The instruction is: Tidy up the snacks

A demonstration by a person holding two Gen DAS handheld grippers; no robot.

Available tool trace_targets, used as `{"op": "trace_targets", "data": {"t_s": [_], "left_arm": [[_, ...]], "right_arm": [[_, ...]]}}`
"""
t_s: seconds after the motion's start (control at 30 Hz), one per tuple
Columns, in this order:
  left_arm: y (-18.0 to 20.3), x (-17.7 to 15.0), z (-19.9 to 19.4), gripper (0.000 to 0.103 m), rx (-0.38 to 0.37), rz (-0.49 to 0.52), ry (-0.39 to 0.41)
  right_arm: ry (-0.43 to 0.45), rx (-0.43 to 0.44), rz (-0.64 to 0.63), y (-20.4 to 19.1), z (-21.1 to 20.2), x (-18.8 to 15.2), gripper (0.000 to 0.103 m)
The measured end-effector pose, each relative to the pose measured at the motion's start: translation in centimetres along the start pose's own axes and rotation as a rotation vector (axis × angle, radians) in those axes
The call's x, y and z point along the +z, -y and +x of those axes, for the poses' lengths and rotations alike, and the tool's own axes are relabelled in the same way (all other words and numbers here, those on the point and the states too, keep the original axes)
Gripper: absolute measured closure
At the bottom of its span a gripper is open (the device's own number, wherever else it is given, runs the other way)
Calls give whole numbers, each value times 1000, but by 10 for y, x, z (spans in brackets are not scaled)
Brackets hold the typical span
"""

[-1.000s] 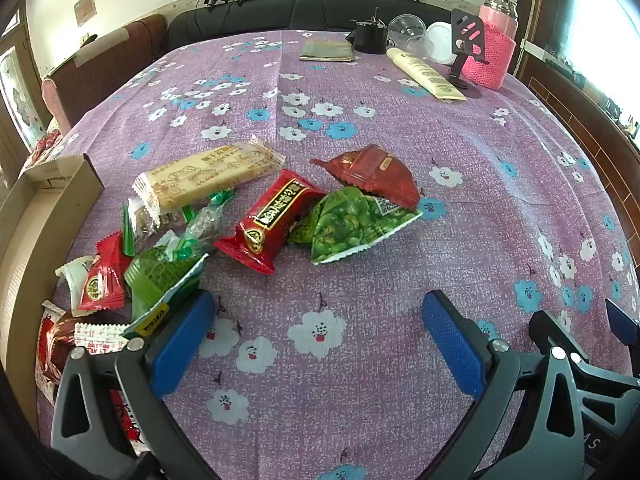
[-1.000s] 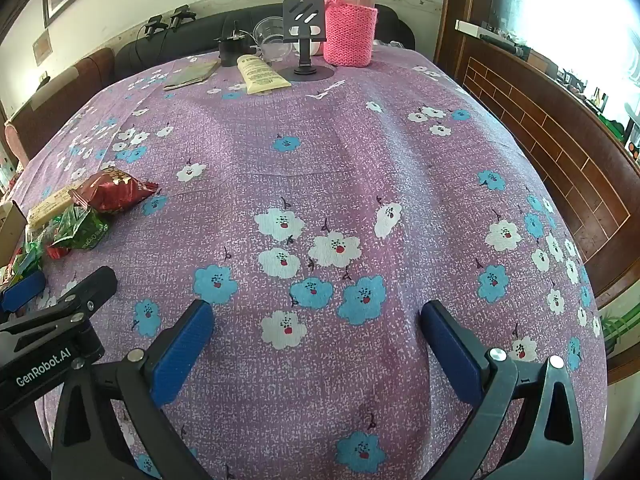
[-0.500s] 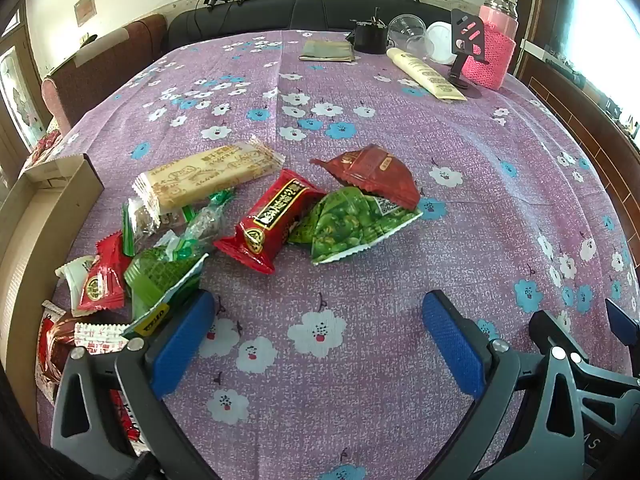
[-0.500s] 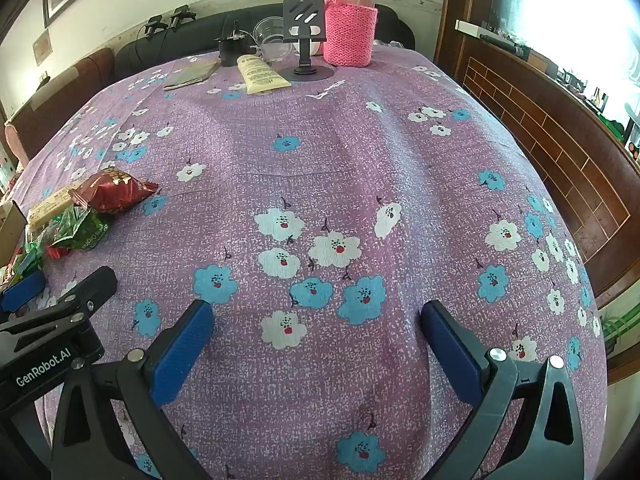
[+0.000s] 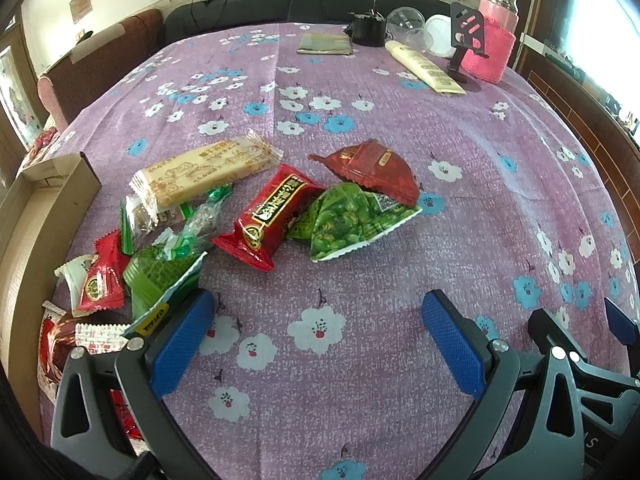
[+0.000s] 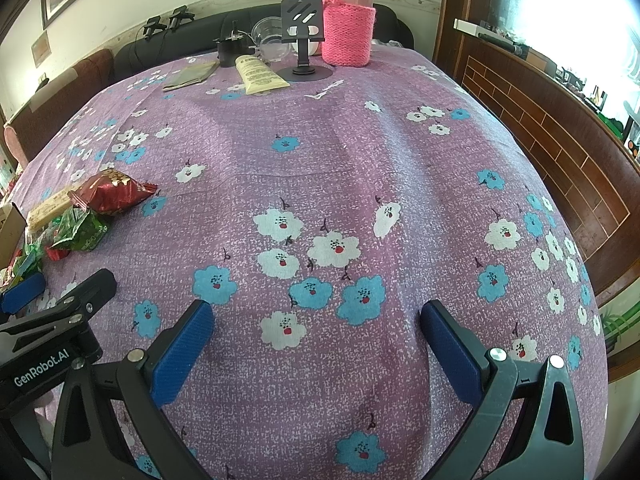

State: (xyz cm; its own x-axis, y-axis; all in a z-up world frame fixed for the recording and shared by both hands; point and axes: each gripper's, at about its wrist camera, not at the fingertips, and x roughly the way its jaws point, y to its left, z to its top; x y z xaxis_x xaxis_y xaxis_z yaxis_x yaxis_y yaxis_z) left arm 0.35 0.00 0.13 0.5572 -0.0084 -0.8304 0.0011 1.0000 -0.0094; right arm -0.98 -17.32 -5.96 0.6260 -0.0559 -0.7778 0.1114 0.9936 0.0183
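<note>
The left gripper (image 5: 316, 320) is spread wide and empty over bare purple tablecloth (image 5: 460, 200); its left pad (image 5: 180, 344) is just beside a green packet (image 5: 160, 280). The snack pile (image 5: 256, 208) lies just ahead, beside a cardboard box (image 5: 52, 200). The right gripper (image 6: 316, 328), wide and empty, has open cloth ahead.
</note>
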Motion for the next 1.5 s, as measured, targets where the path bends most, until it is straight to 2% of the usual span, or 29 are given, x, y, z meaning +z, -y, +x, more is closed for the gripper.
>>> {"op": "trace_targets", "data": {"t_s": [0.13, 0.2, 0.33, 0.37, 0.43, 0.5, 0.6, 0.7, 0.83, 0.97, 1.1, 1.2, 1.33, 1.5], "left_arm": [[2, 1, 2, 0, -4, 8, -6], [2, 0, 1, 0, -7, 16, -13], [1, 2, -2, 3, -30, 30, -73], [0, 1, -4, 8, -38, 29, -79], [-2, 1, -13, 28, -107, 24, -100], [-6, 0, -25, 37, -185, 5, -122], [-25, -4, -57, 38, -271, -27, -101], [-60, -7, -82, 38, -310, -58, -85], [-119, -14, -92, 37, -243, -138, -93], [-161, -32, -96, 38, -156, -157, -119], [-171, -40, -94, 37, -164, -174, -138], [-169, -42, -93, 37, -205, -184, -138], [-160, -42, -90, 37, -243, -167, -156], [-139, -34, -88, 37, -311, -140, -157]], "right_arm": [[-56, 10, -5, 3, 2, 3, 0], [-56, 10, -4, 1, 2, 4, 0], [-61, 12, -15, 1, 2, 5, 0], [-60, 11, -17, 1, 2, 5, 0], [-52, 8, -19, 0, 1, 3, 0], [-51, 5, -18, 0, 1, 2, 0], [-54, 6, -22, 0, 0, 1, 0], [-97, 6, -46, -2, -3, 3, 2], [-94, 39, -80, -10, -21, 6, 6], [-81, 152, -110, -37, -44, 6, 6], [-110, 272, -126, -73, -46, 8, 6], [-152, 337, -100, -93, -39, 11, 9], [-162, 346, -79, -102, -37, 19, 9], [-156, 343, -58, -95, -38, 39, 10]]}}
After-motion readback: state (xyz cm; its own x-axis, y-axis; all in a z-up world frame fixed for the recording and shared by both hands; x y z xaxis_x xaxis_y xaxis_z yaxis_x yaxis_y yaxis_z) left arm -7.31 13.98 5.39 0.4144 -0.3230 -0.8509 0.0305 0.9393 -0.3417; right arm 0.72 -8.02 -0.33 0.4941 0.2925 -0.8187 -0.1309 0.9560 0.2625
